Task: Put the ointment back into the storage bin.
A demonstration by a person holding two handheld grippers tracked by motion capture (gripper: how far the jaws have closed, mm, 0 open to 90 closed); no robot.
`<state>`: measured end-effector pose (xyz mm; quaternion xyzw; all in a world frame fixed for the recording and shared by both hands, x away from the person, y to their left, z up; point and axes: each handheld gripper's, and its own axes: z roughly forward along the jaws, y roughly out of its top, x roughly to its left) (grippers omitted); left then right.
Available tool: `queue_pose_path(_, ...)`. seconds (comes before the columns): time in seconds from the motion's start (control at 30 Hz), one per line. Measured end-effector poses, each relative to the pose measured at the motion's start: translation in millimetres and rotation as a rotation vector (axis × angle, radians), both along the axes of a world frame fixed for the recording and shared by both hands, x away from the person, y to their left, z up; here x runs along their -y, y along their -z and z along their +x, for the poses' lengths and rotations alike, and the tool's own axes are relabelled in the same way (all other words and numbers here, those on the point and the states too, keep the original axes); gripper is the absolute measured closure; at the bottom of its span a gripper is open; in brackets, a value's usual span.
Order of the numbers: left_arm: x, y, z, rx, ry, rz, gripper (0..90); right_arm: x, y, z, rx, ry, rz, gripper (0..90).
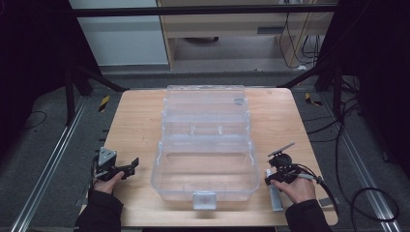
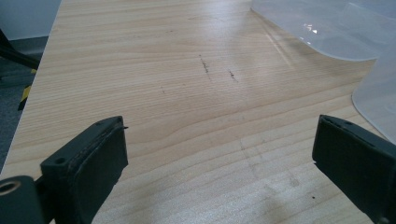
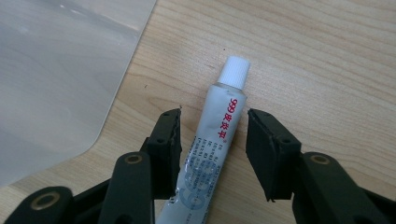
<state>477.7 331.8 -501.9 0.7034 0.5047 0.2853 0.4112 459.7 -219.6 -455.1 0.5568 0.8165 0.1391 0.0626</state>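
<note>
- High view: the clear plastic box (image 1: 205, 166) stands open in the middle of the wooden table (image 1: 140, 121), with its lid (image 1: 205, 99) folded back to the far side. The left gripper (image 1: 131, 166) rests on the table left of the box. The right gripper (image 1: 273, 178) is at the right of the box, over a small tube (image 1: 276, 198) near the front edge.
- Left gripper view: the jaws stand wide apart with nothing between them, above bare wood. A corner of the box (image 2: 376, 107) is just beside the right jaw.
- Right gripper view: the jaws are apart on both sides of the tube (image 3: 219, 135), not pressing it. The white cap (image 3: 235, 71) points away. I judge the step is grasping the tube; the jaws should close on the middle of the body, not the cap. The box wall (image 3: 60, 79) is near on the left and can block a lift into the box.
</note>
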Motion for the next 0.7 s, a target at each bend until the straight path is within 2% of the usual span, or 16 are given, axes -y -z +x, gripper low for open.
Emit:
queue_pose_path(0.23,0.0,0.0,0.0,0.001,0.0,0.0,2.7,-3.7,4.3,1.5,-0.026,-0.002,-0.03,61.1)
queue_pose_path(0.7,-0.1,0.0,0.0,0.0,0.0,-0.001,2.7,-8.7,10.5,4.2,-0.05,-0.011,-0.051,68.5)
